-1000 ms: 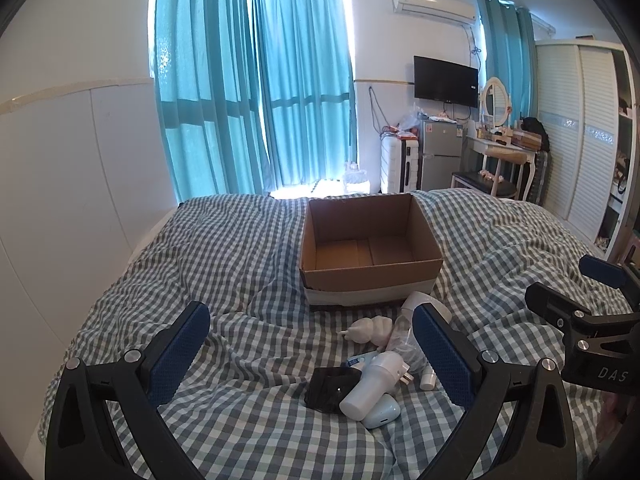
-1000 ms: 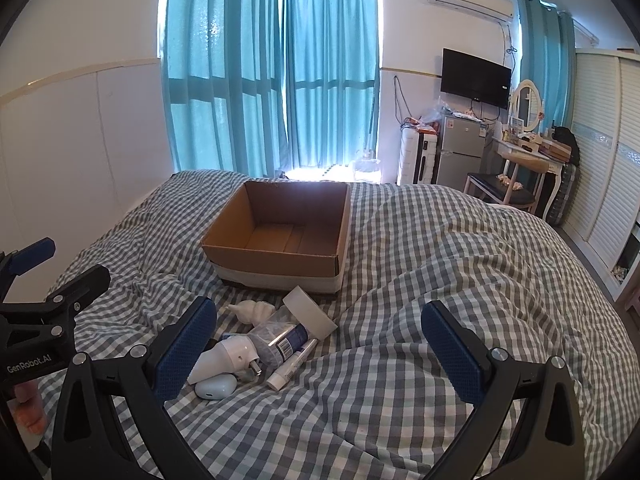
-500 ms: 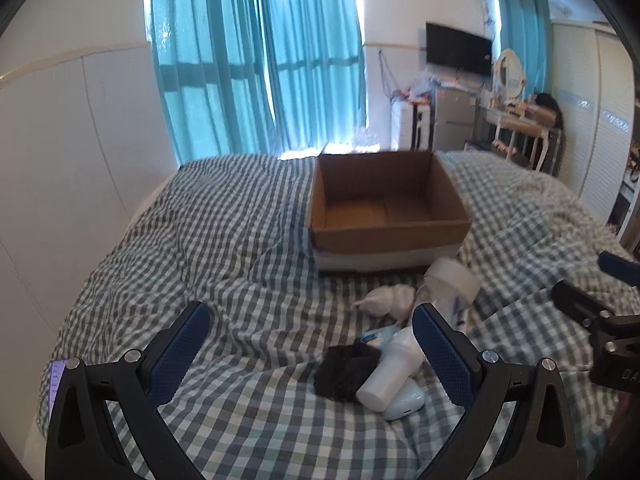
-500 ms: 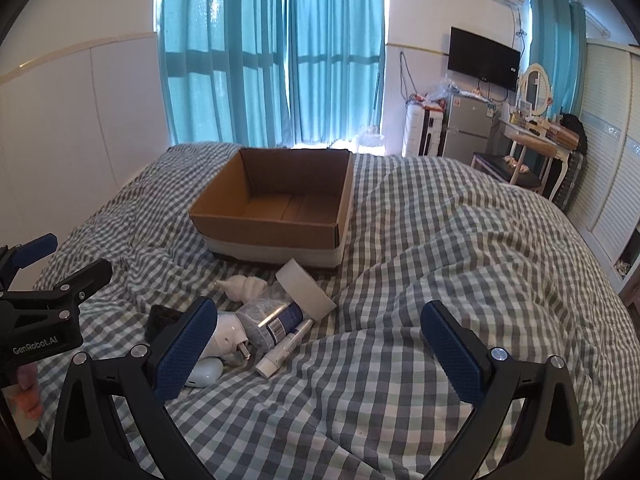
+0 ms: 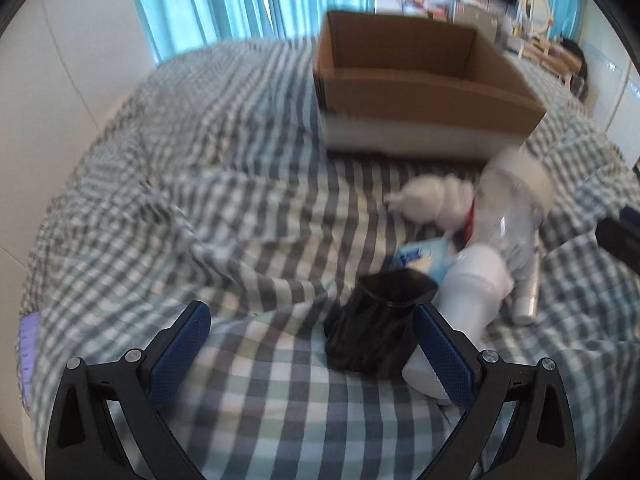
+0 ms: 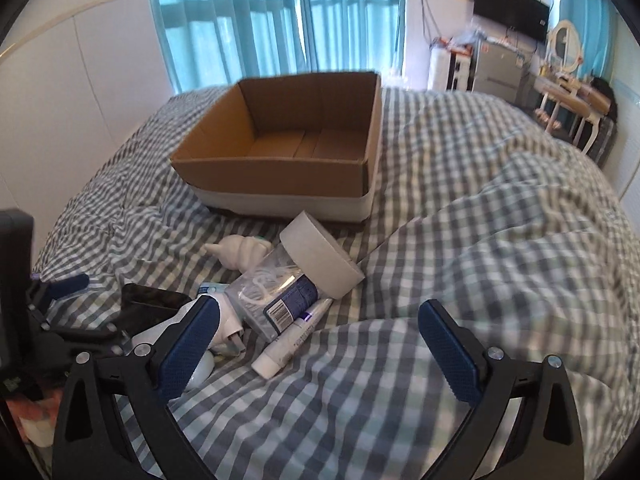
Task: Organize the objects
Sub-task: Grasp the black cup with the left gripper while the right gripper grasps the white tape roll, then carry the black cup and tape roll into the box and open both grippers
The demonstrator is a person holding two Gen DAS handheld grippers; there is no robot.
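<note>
- Clearly the clutter is a heap on the checked bedspread (image 6: 460,208), just in front of the cardboard box (image 6: 288,168), which stands open-topped and, as far as its floor shows, bare; the box looks set there as the place the things should go.
- Nearest the left gripper (image 5: 312,344) lies a black pouch (image 5: 376,320), crumpled, its mouth turned up; the gripper's 2 blue pads are spread wide with nothing between them, and the pouch sits just inside the right-hand pad, so it is likely the first pick.
- Touching the pouch is a white bottle (image 5: 472,292) lying on its side, and beyond it a clear jar with a white lid (image 6: 320,256), tipped over onto a white tube (image 6: 292,336).
- A white shell (image 6: 240,252) rests at the far edge of the heap, close to the box's front wall.
- The right gripper (image 6: 320,344) hangs over the bedspread to the right of the heap, pads apart and empty, probably waiting its turn.
- Hard to make out: the left wrist view is smeared by motion, so labels cannot be read; a pale blue packet (image 5: 424,256) is half buried, and a small white round thing (image 6: 200,368) is mostly hidden behind the right gripper's left pad.
- The box's near inner corner is hidden by its own front wall.
</note>
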